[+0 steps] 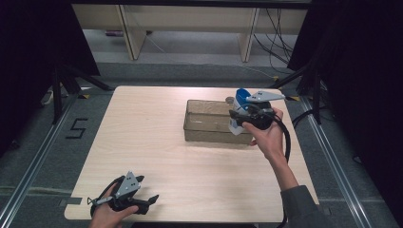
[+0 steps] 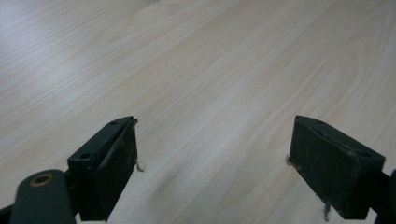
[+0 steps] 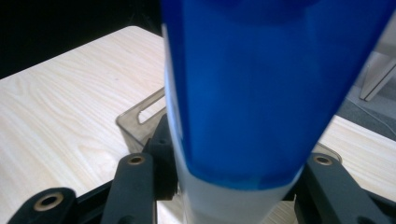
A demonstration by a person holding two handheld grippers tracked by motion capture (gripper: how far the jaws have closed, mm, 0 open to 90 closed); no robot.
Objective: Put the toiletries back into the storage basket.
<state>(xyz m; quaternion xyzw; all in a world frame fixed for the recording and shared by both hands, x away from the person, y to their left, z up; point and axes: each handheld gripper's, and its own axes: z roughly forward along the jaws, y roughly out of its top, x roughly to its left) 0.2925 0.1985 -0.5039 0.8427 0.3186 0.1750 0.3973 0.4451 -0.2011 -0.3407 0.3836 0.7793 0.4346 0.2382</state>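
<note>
Now I'm carrying the blue-and-white bottle to the clear bin.
My right gripper (image 1: 241,115) pinches the blue-and-white bottle (image 1: 239,110) just above the right end of the clear plastic bin (image 1: 209,133); whether it has cleared the rim I can't quite tell. Next I should lower it inside, then release. My left gripper (image 2: 212,158) rests spread and empty, well apart from the bin.

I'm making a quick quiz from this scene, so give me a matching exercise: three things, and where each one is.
1. blue and white plastic bottle
2. clear rectangular plastic bin
3. left gripper

a. near the table's front edge, jaws open
b. on the table's far right part
c. clamped in the right gripper

Pairs: 1-c, 2-b, 3-a
</note>
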